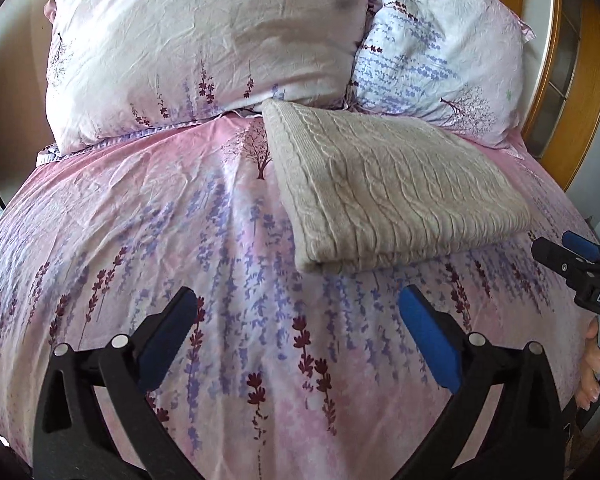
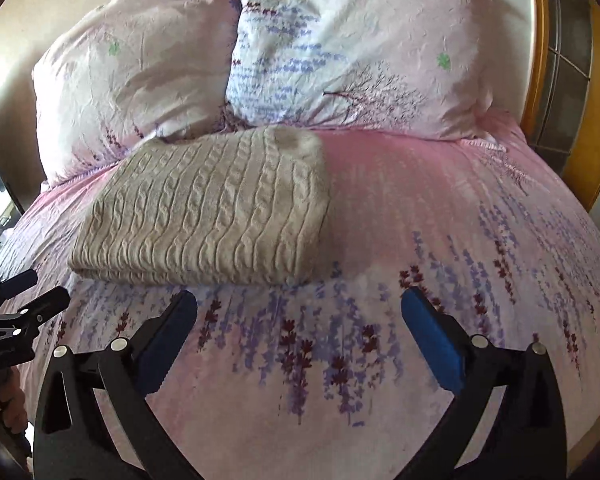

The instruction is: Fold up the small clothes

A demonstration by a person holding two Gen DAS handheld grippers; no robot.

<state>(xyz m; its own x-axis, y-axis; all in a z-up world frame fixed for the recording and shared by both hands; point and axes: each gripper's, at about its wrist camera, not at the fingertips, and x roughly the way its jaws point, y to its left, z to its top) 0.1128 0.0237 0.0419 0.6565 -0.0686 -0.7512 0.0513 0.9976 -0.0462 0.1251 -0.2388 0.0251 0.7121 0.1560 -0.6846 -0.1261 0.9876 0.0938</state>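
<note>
folded beige cable-knit sweater lying flat on pink lavender-print bedspread, far edge touching two floral pillows. left gripper spread wide, empty, hovering near sweater's front edge. right gripper likewise spread wide, empty, just before the sweater.

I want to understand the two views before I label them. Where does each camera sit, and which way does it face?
Left wrist view: sits on the left gripper, facing the pillows; open jaws in front, the right gripper and some of the person's fingers at right.
Right wrist view: sits on the right gripper, facing the same way; open jaws in front, the left gripper at left.
Shared: the folded beige cable-knit sweater on the pink floral bedcover, and two floral pillows.
</note>
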